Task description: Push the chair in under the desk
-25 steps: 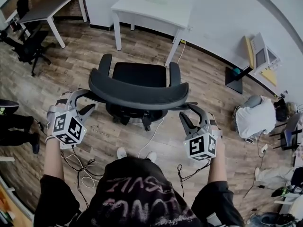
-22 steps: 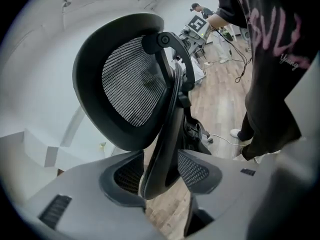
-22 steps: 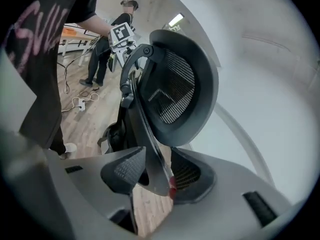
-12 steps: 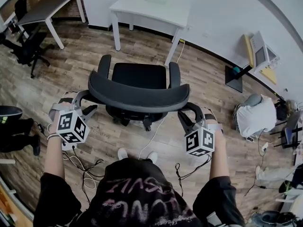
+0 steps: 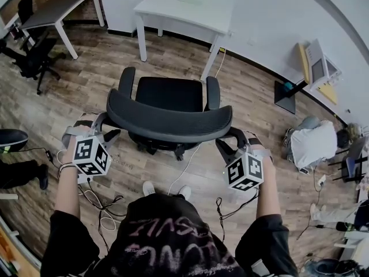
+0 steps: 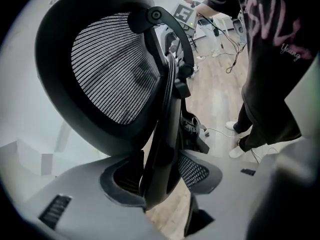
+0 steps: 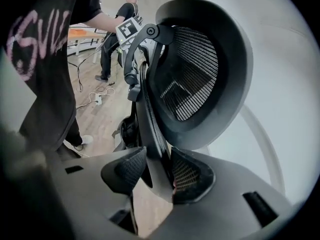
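Left claw and right claw each pinch the chair back's edges. Careful: wheels could snag that floor cable, veering it into a worktop leg!

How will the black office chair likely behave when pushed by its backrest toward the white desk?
The chair probably rolls easily: its base sits on smooth wood floor. Pushed high at the backrest, it may swivel or veer off line. The mesh likely gives slightly.
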{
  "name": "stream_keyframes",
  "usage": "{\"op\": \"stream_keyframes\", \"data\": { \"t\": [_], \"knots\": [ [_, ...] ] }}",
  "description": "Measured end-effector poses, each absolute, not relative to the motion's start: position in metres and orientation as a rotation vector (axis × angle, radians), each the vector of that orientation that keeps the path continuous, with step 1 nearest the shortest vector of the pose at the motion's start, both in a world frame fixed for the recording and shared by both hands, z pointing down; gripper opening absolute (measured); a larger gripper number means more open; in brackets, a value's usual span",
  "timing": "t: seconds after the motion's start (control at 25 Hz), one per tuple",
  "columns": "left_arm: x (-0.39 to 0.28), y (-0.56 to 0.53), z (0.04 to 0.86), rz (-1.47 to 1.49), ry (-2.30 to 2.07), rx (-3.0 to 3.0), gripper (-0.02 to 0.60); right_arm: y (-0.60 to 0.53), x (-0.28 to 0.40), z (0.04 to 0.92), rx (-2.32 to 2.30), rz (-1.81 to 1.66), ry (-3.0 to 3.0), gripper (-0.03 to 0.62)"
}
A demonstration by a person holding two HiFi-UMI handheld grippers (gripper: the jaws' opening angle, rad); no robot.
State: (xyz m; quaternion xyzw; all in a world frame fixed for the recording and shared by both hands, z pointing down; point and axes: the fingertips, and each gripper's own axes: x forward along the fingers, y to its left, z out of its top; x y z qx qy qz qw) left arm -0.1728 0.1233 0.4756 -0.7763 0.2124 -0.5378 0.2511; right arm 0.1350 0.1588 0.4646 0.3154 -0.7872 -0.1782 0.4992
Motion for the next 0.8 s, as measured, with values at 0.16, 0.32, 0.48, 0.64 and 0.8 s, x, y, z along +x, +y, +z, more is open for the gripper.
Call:
{"op": "stream_keyframes", "data": {
  "t": [0.16, 0.32, 0.48, 0.64, 0.8],
  "knots": [
    [-0.169, 0.12, 0.479, -1.454, 0.588, -2.104, 0.2, 0.158, 0.134, 0.467, 0.748, -0.418, -1.905, 0.163],
    [-0.17, 0.119, 0.48, -1.445, 0.606, -2.106, 0.196, 0.157, 0.134, 0.468, 0.766, -0.428, -1.907, 0.168],
    [-0.17, 0.118, 0.481, -1.446, 0.615, -2.113, 0.196, 0.156, 0.133, 0.468, 0.794, -0.43, -1.918, 0.175],
    [-0.171, 0.118, 0.484, -1.445, 0.626, -2.12, 0.196, 0.155, 0.133, 0.472, 0.815, -0.433, -1.924, 0.179],
    [-0.17, 0.106, 0.486, -1.417, 0.659, -2.112, 0.199, 0.145, 0.133, 0.473, 0.841, -0.413, -1.929, 0.181]
  ]
}}
